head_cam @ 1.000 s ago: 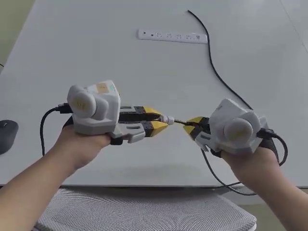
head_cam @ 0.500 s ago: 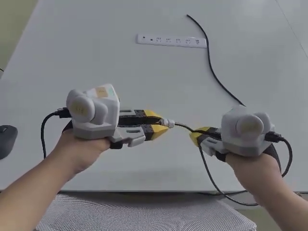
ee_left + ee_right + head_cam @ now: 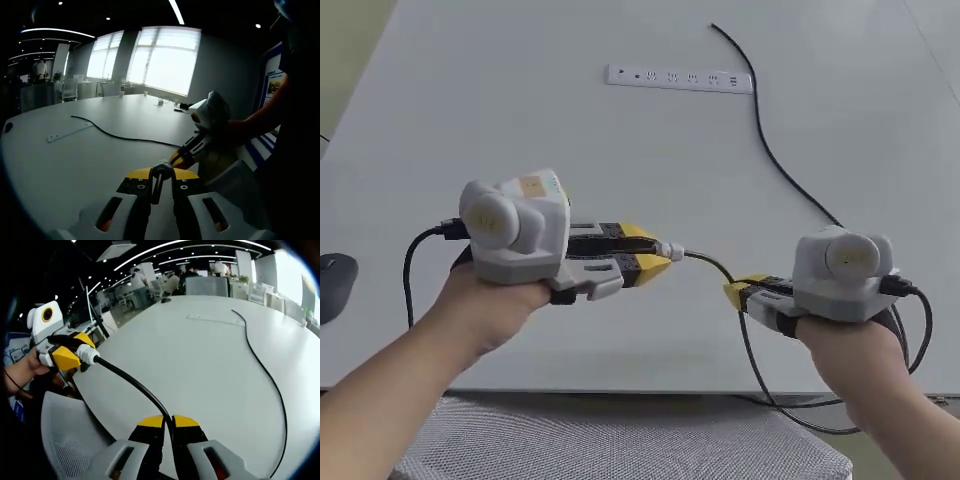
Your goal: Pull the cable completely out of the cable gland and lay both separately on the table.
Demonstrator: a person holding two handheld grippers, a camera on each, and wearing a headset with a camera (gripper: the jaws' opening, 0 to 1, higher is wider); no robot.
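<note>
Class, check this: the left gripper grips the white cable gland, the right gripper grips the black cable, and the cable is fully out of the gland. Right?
The cable is not out: in the right gripper view it runs from the right gripper into the gland held by the left gripper. The rest stands.

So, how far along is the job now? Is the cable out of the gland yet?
Not yet. Done: both parts are gripped, the left tongs shut on the cable gland, the right tongs shut on the cable. In hand: the pull; the cable runs into the gland. Left: free it, lay both on the table.
</note>
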